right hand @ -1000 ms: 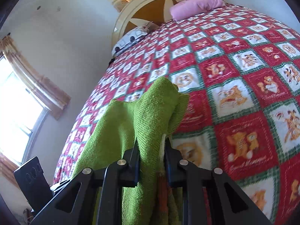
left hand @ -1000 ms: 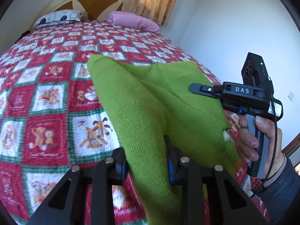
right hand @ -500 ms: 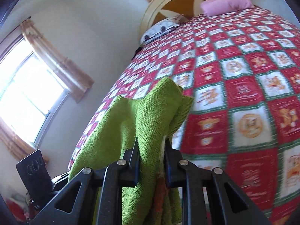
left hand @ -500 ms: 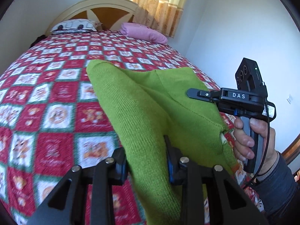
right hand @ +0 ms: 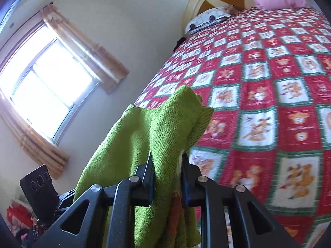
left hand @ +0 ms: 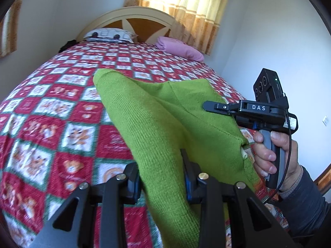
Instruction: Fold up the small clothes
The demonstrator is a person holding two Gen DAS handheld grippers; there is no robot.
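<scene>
A green knit garment (left hand: pixel 157 124) hangs in the air above the bed, held by both grippers. My left gripper (left hand: pixel 162 171) is shut on one edge of it. My right gripper (right hand: pixel 166 165) is shut on another bunched edge of the garment (right hand: pixel 165 124). The right gripper also shows in the left wrist view (left hand: pixel 215 105), at the garment's right side, held by a hand. The cloth stretches between the two grippers and its lower part hangs out of sight.
The bed (left hand: pixel 51 111) has a red, white and green patchwork quilt. A pink pillow (left hand: pixel 180 48) and a patterned pillow (left hand: pixel 109 35) lie by the headboard. A window with curtains (right hand: pixel 43 88) is on the left wall. White walls close in on the right.
Both grippers have risen with the garment and tilted upward, so more wall and window shows. The grip on the cloth is unchanged.
</scene>
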